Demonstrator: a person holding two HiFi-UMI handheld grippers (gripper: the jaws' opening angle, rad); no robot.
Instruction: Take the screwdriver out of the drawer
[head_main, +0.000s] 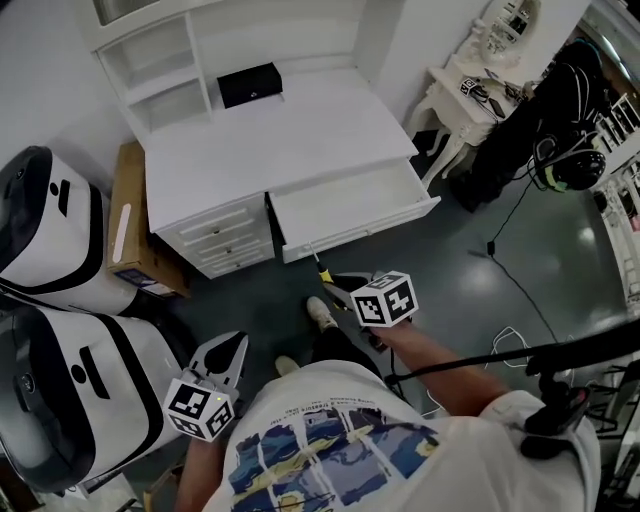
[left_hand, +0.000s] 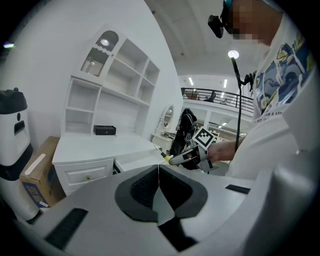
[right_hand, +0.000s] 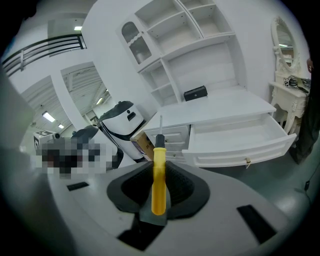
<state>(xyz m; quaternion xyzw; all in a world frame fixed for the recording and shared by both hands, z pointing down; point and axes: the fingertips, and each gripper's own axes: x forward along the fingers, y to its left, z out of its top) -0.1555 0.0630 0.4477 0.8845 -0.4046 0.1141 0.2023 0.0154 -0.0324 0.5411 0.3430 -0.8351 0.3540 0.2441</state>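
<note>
A screwdriver (right_hand: 158, 181) with a yellow handle and a thin metal shaft is clamped upright between the pads of my right gripper (right_hand: 159, 176). In the head view that gripper (head_main: 336, 287) hangs just in front of the open white drawer (head_main: 352, 205) of the white desk (head_main: 270, 130), with the screwdriver (head_main: 323, 271) pointing at the drawer's front edge and outside it. The drawer's inside looks bare. My left gripper (head_main: 231, 348) is low at the left, well back from the desk. Its jaws (left_hand: 158, 181) are shut together with nothing between them.
A black box (head_main: 249, 84) sits at the back of the desktop under the shelves. A cardboard box (head_main: 132, 215) and two white-and-black machines (head_main: 50, 225) stand left of the desk. A small white dressing table (head_main: 468, 88) and black cables (head_main: 500, 230) are at the right.
</note>
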